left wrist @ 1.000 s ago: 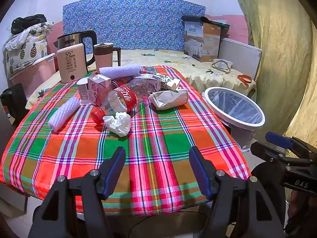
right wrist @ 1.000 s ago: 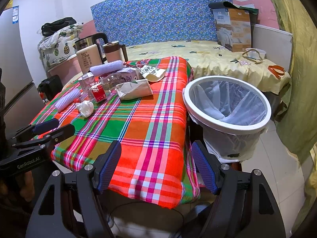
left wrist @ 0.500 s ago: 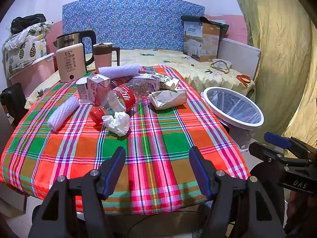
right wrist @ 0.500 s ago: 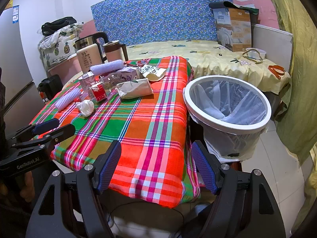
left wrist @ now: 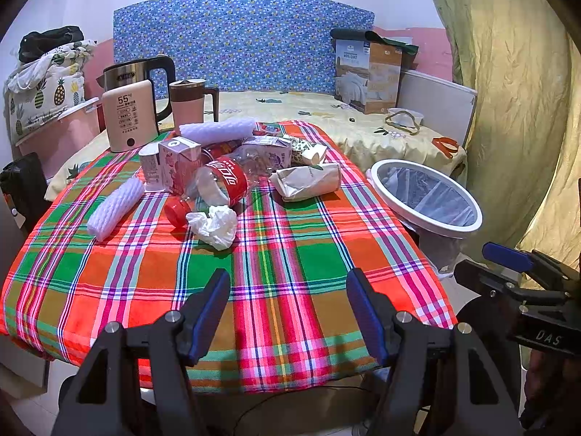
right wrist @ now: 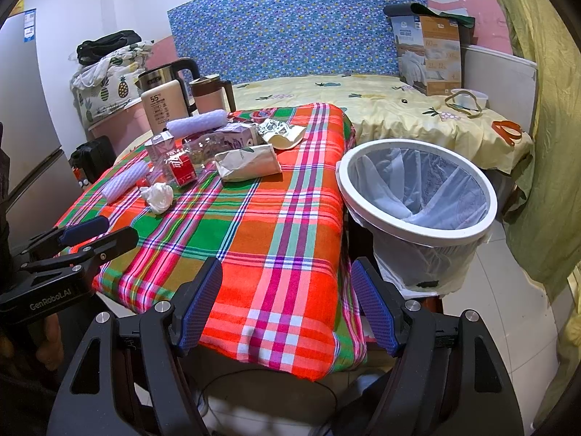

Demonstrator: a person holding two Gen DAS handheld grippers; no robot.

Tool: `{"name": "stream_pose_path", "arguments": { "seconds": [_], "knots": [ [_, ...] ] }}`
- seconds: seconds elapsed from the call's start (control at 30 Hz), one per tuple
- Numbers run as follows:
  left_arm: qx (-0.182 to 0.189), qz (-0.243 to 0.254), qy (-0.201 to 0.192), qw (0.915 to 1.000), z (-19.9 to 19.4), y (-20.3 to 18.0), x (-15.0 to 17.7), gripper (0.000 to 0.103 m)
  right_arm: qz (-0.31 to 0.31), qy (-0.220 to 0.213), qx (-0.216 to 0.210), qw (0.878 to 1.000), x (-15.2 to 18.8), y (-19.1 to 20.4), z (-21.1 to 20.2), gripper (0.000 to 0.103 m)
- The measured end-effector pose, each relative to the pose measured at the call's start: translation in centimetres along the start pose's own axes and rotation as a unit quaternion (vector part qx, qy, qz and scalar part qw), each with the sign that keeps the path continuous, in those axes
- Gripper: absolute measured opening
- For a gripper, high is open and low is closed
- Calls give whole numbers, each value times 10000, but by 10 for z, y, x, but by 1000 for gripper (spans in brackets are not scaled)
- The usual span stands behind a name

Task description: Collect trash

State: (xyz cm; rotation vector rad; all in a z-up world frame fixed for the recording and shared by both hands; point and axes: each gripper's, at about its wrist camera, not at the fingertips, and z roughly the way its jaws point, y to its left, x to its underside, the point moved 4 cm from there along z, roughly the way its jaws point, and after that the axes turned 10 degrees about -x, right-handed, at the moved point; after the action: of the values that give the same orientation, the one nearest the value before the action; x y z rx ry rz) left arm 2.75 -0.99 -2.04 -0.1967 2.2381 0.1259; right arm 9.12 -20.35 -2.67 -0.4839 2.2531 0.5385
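**Item: trash clearing, not yet begun**

Change since a second ago: none to speak of. Both grippers hold the same hovering station off the near table edge, and the litter lies as it did, so the first pick is, by my judgement, still to come.

Left gripper (left wrist: 287, 312): jaws spread, nothing between them. Right gripper (right wrist: 287, 305): likewise spread and empty.

Trash: crumpled tissue (left wrist: 214, 225), nearest; red-labelled bottle (left wrist: 227, 180), paper bag (left wrist: 308, 181), cartons (left wrist: 178, 163) and foam sleeve (left wrist: 116, 207) clustered toward the far half of the table.

Destination: lined bin (right wrist: 417, 196), just beside the table's right edge (bag seemingly empty).

Surface: plaid tablecloth (left wrist: 290, 261). Room: bed behind, kettle (left wrist: 138, 76) at far left.
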Motion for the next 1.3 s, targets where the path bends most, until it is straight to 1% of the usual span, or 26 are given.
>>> {"name": "stream_pose_path", "arguments": {
  "seconds": [0.5,0.77,0.97,1.07,1.17,1.3],
  "knots": [
    [-7,7,-10,10000,-1,0,-1,68,-36,29,-42,10000,-2,4,3,75],
    [115,-26,90,9999,10,9,-3,68,-31,46,-78,10000,-6,3,10,75],
    [-5,-17,99,9999,25,22,-7,68,-49,105,-150,9998,-13,5,21,75],
    [-111,-132,106,9998,35,35,-13,68,12,155,-306,9994,-18,6,29,75],
    [-310,-247,120,9991,45,49,-19,68,-13,159,-396,9991,-25,9,39,75],
    [-361,-394,234,9983,61,62,-24,68,-113,149,-443,9988,-33,12,51,75]
  ]
}}
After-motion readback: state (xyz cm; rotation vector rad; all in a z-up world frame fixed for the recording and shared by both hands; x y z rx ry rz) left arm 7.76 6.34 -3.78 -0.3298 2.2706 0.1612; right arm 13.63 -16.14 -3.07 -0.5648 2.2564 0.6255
